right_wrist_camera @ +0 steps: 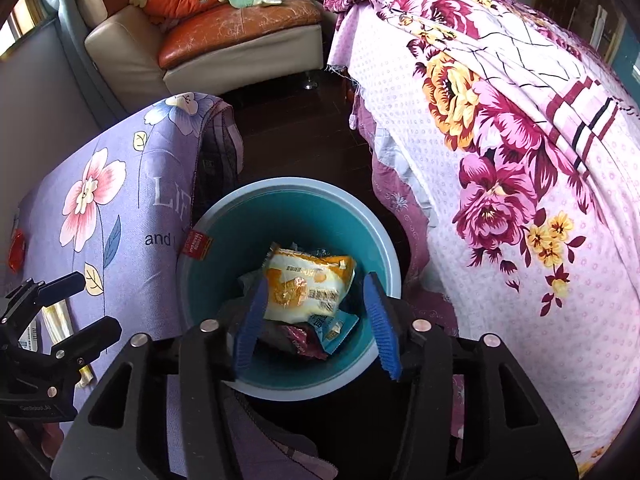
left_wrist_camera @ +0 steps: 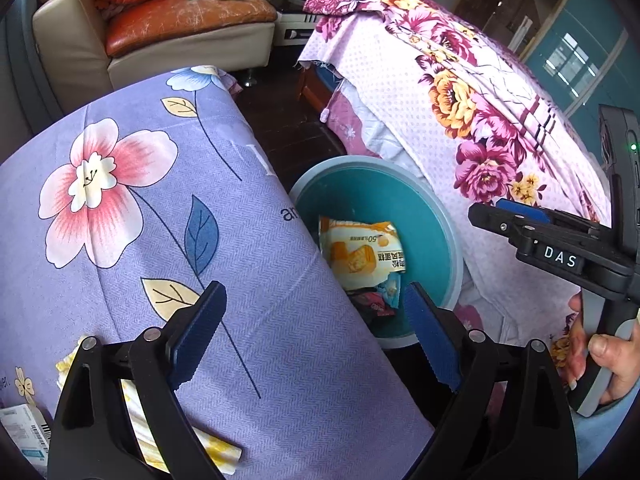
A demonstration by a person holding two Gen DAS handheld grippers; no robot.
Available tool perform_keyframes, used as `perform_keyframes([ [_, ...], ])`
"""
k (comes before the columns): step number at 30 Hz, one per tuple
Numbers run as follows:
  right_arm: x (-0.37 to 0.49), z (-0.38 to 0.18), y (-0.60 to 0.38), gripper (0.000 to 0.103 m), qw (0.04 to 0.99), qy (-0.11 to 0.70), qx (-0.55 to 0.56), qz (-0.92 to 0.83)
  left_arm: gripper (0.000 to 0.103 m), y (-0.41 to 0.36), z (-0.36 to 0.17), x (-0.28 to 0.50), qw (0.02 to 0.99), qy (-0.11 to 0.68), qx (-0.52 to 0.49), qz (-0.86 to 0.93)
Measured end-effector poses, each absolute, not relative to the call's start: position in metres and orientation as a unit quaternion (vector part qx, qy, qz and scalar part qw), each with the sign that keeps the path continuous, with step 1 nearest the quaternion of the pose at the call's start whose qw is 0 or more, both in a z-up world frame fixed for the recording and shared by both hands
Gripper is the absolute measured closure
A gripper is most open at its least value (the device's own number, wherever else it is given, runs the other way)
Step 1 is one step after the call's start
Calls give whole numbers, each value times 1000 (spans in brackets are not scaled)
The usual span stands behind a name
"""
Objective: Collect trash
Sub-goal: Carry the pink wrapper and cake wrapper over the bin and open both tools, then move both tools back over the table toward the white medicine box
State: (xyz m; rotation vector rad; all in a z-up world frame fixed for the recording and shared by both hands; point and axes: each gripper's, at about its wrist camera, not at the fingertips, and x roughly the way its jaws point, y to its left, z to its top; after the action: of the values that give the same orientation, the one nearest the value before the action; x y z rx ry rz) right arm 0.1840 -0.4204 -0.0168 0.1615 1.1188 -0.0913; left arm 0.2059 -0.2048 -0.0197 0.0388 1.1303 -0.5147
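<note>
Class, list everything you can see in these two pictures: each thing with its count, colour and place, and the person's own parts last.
Bin: one, teal, on the floor between the two covered surfaces.
Yellow wrapper: one, yellow and white, on top in the bin.
Other wrappers: several, blue and red, under it.
Red wrapper: one, on the bin's rim.
Purple cloth: one, flowered, left.
Pink cloth: one, flowered, right.
Sofa: one, beige and orange, behind.
Left tongs: open, empty.
Right tongs: open, above the bin.
Hand: one, holding the right tongs' handle.
</note>
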Motion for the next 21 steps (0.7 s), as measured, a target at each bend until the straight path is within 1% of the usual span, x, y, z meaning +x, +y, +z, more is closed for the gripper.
perform_keyframes([
  [1, 184, -16, -418, 48, 843, 530, 74, -43, 12, -201, -19, 205, 814, 529, 17, -240],
  [2, 183, -14, -415, 39, 843, 531, 73, -42, 12, -197, -19, 204, 814, 529, 14, -238],
  [3, 183, -12, -413, 37, 844, 530, 73, -42, 12, -192, -18, 203, 815, 529, 11, -237],
  [5, 180, -7, -406, 36, 845, 529, 66, -41, 12, -181, -15, 199, 817, 527, 6, -233],
  [7, 178, -2, -398, 32, 846, 528, 62, -37, 12, -171, -13, 196, 819, 526, 1, -229],
  [11, 173, 7, -377, 28, 847, 528, 51, -25, 11, -148, -7, 187, 825, 520, -7, -220],
  [21, 169, 15, -293, 27, 841, 540, 12, 36, 11, -58, 5, 163, 842, 512, -25, -170],
])
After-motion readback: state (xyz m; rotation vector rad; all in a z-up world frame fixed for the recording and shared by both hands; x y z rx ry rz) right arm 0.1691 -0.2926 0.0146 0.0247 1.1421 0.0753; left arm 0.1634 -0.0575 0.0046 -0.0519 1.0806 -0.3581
